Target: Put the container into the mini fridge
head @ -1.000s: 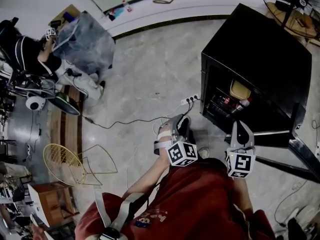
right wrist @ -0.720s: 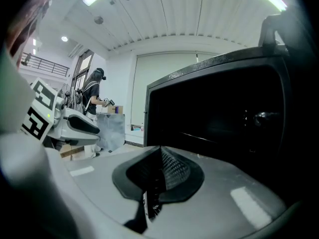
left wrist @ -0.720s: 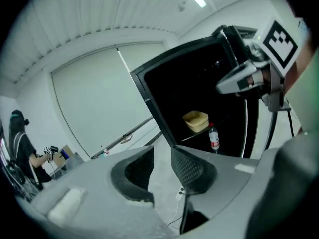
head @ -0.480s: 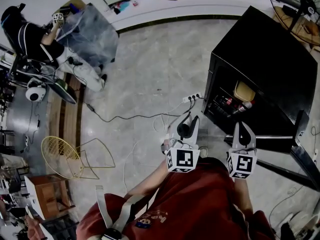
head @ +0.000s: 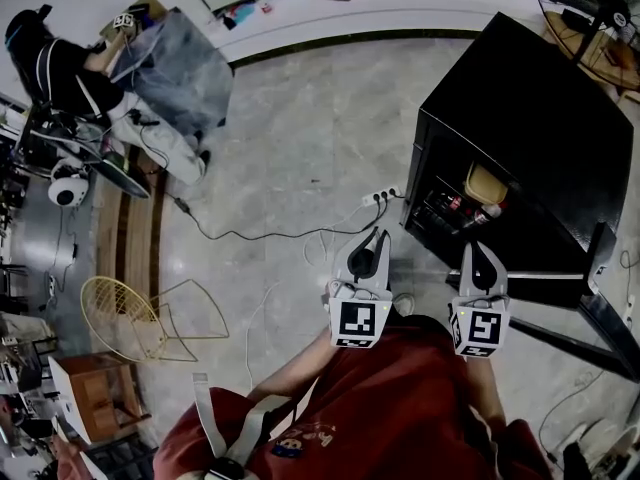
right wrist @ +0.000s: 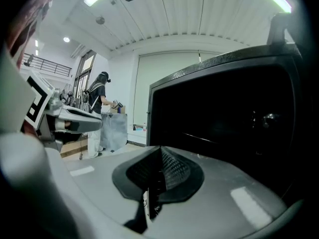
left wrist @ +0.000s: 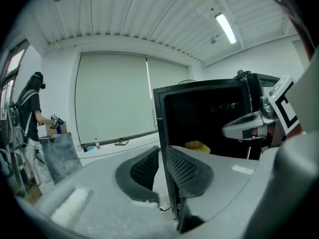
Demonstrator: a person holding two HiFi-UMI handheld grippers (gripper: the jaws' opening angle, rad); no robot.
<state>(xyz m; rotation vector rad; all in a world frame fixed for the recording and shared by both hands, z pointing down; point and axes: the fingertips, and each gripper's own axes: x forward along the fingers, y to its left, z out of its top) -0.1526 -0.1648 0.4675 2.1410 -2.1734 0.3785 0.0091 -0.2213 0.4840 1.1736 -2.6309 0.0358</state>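
Observation:
The black mini fridge (head: 540, 118) stands open at the right of the head view. A yellow container (head: 483, 183) sits on a shelf inside it, above some bottles (head: 455, 208). Both grippers hover just in front of the opening, holding nothing. My left gripper (head: 372, 240) points at the fridge's left edge; its jaws are closing, a narrow gap remains and nothing is between them. In the left gripper view (left wrist: 162, 157) the container (left wrist: 198, 146) shows beyond the jaws. My right gripper (head: 478, 250) is shut, its pads together (right wrist: 159, 156) and aimed into the dark fridge interior (right wrist: 224, 128).
The fridge door (head: 600, 253) hangs open at the lower right. A power strip (head: 380, 198) and its cable lie on the floor left of the fridge. A yellow wire chair (head: 125, 318) is at the left. A person (head: 60, 73) stands by a plastic-covered box (head: 175, 68) far left.
My left gripper has swung from a tilt to point straight at the fridge, and its jaws have narrowed. The right gripper has hardly moved.

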